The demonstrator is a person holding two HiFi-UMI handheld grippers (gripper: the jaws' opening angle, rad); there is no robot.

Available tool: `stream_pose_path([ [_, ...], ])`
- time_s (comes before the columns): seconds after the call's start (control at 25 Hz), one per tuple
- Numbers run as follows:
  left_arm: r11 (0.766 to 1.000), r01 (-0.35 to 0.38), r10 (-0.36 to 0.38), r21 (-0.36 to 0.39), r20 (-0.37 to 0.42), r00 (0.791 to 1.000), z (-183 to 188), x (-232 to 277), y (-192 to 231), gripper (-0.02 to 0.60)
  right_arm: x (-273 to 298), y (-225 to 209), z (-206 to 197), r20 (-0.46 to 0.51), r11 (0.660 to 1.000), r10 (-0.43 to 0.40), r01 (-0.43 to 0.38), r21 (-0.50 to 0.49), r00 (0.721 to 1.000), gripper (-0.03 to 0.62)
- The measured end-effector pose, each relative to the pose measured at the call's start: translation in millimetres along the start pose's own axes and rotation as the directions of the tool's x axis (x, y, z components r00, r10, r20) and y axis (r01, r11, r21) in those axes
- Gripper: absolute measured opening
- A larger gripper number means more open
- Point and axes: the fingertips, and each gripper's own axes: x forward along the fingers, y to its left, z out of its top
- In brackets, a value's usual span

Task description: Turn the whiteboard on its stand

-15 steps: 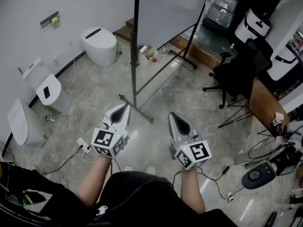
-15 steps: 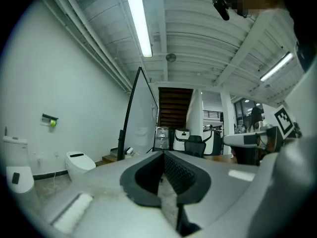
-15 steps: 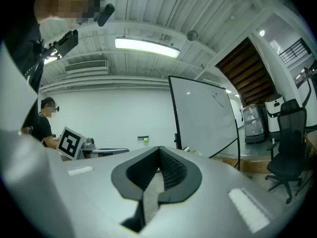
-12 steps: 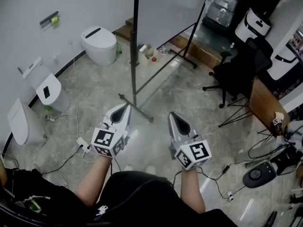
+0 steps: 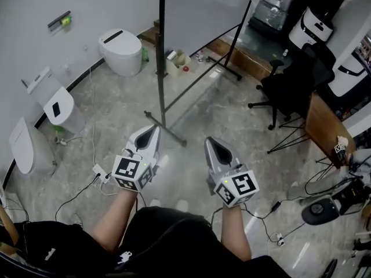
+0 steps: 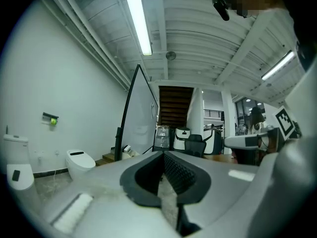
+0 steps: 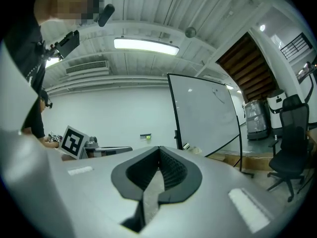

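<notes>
Overhead, the tall white whiteboard [image 5: 203,10] on its black metal stand [image 5: 162,68] rises ahead of the grey left gripper [image 5: 152,130] and right gripper [image 5: 210,141], untouched; the left gripper view shows jaws pressed together, empty, and the right gripper view likewise.

A: Any print to log?

B: None legible. The left gripper [image 5: 149,133] carries a square marker [image 5: 127,169], black-and-white blocks, no letters or digits. The right gripper [image 5: 213,143] carries a second marker [image 5: 242,184] of the same kind.

A: The whiteboard [image 7: 205,115]?

B: Faint pen marks [image 7: 215,94] near its top, unreadable. There is a small tag [image 5: 338,149] on the desk [image 5: 319,126], far right, too small to read.
</notes>
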Motion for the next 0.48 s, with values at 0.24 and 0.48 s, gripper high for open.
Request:
stream_pose_path([
  [0.24, 0.999, -0.045, 0.045, 0.008, -0.006, 0.999, -5.2, -0.4, -9.0, 0.003, -3.7, -9.4, 1.9, -0.002, 0.999, 0.041, -0.041, 0.0, 0.999, 0.008],
  [0.48, 0.995, -0.096, 0.096, 0.017, -0.013, 0.995, -9.0, 0.0, -13.9, 0.003, -7.8, -13.6, -1.9, -0.015, 0.997, 0.082, -0.082, 0.01, 0.997, 0.009],
])
